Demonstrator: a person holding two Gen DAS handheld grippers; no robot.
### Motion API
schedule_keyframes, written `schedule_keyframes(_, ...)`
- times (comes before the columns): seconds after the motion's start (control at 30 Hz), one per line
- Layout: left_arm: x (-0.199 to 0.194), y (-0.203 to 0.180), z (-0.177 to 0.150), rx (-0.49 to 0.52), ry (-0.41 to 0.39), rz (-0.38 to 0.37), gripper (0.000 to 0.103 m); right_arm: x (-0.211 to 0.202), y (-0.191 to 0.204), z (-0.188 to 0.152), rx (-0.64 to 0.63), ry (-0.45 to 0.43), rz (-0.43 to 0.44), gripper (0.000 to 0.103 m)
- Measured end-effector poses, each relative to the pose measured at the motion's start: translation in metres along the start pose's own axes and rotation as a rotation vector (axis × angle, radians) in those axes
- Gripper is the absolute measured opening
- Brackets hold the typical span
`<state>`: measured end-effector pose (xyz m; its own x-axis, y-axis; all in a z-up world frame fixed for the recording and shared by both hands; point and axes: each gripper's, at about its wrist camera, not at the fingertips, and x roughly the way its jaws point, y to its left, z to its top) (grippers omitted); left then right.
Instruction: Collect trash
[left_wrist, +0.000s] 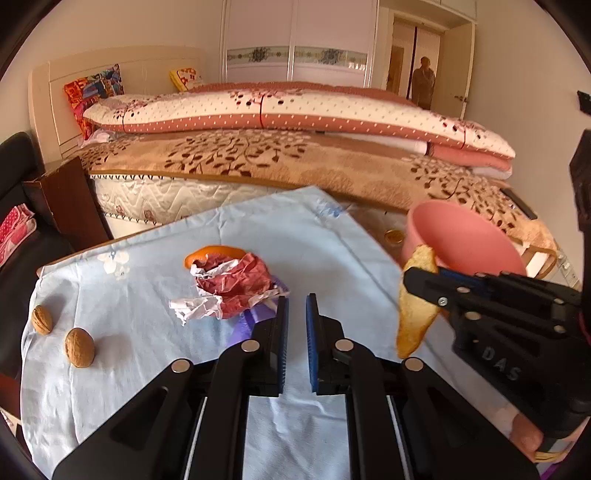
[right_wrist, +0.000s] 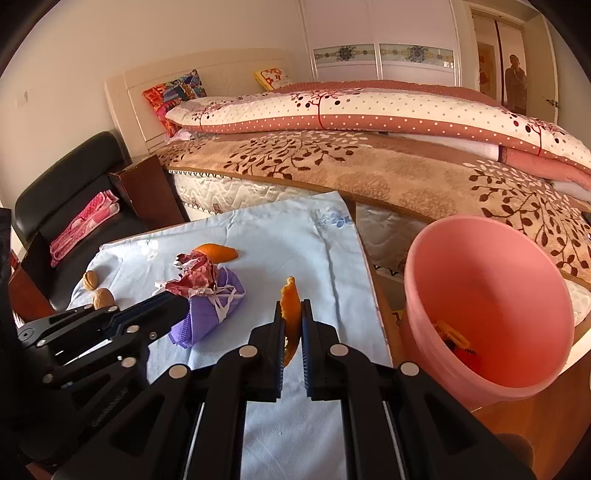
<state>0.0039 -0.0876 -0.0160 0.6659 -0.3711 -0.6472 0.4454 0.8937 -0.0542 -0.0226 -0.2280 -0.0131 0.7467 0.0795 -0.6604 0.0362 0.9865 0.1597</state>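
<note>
The orange peel (right_wrist: 290, 314) is a curved, thin strip, bright orange outside and pale and spongy inside. It stands upright between the fingers of the right gripper (right_wrist: 291, 332), which are closed on it, above the near right part of the cloth, just left of the pink bucket (right_wrist: 491, 295). The bucket is smooth round plastic and already has some small scraps at the bottom.

The left gripper (left_wrist: 296, 332) has its fingers a little apart with nothing between them, near the crumpled red and white paper (left_wrist: 229, 284). This paper lies on a purple folded mask (right_wrist: 218, 302) with white strings. A second orange peel (left_wrist: 214, 254) lies just behind them. Two brown, wrinkled walnuts (left_wrist: 79, 347) are at the left edge of the light blue cloth (left_wrist: 147, 332), which covers the wooden counter (right_wrist: 524, 424).
</note>
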Motion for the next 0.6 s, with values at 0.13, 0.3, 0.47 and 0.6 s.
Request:
schedule_keyframes(0.13,-0.011,-0.005,0.001,-0.001,-0.022,-0.008,0.009,-0.009,0.000,-0.002,0.000,-0.011,-0.006,0.007)
schedule_keyframes(0.3,-0.023,-0.006,0.003,-0.023,-0.049,-0.015,0.009,-0.016,-0.001,-0.004,-0.002,-0.016,-0.010,0.007)
schedule_keyframes(0.47,-0.032,-0.006,0.004,-0.036,-0.068,-0.003,0.009,-0.024,-0.001,-0.005,-0.005,-0.027,-0.019,0.007)
schedule_keyframes(0.6,-0.040,-0.005,0.004,-0.050,-0.090,0.001,0.009,-0.028,0.001,-0.004,-0.009,-0.038,-0.024,0.007)
